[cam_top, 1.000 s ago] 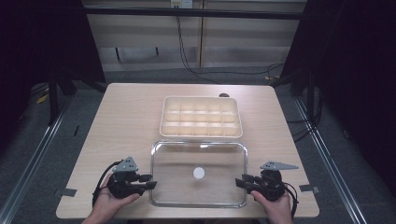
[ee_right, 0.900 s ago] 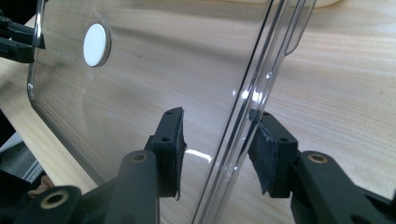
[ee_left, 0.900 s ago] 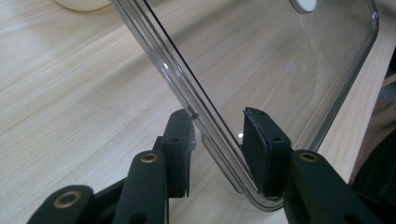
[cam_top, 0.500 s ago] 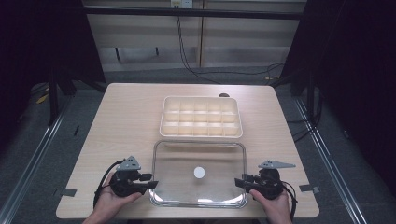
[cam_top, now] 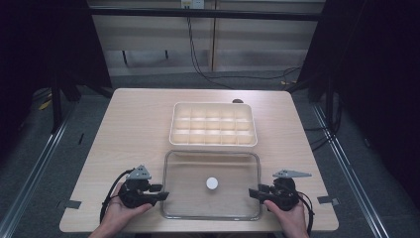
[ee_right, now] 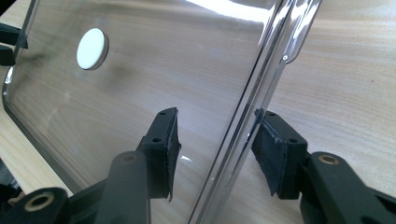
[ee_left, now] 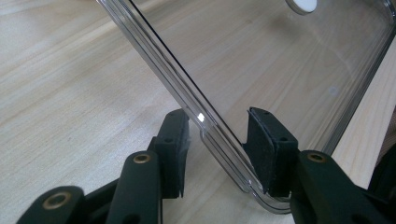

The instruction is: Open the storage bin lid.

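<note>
Two grippers, left [cam_top: 159, 193] and right [cam_top: 253, 192], jaws just opening, straddling short-side rims of clear lid [cam_top: 233, 168], pads off. Lid flat, just before compartment box [cam_top: 213, 124], long axis left-right.

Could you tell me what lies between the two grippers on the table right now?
The clear lid with its white knob lies between left gripper and right gripper, seen in the high view.

On the light wooden desk [cam_top: 133, 129] a clear rectangular plastic lid [cam_top: 211, 168] lies flat near the front edge, with a small round white knob [cam_top: 212, 183] at its middle. Just behind it sits a cream plastic box with many compartments [cam_top: 213, 124]. The left gripper [cam_top: 159, 192] is at the lid's left edge and the right gripper [cam_top: 253, 192] at its right edge, their jaws having just been opening.
</note>
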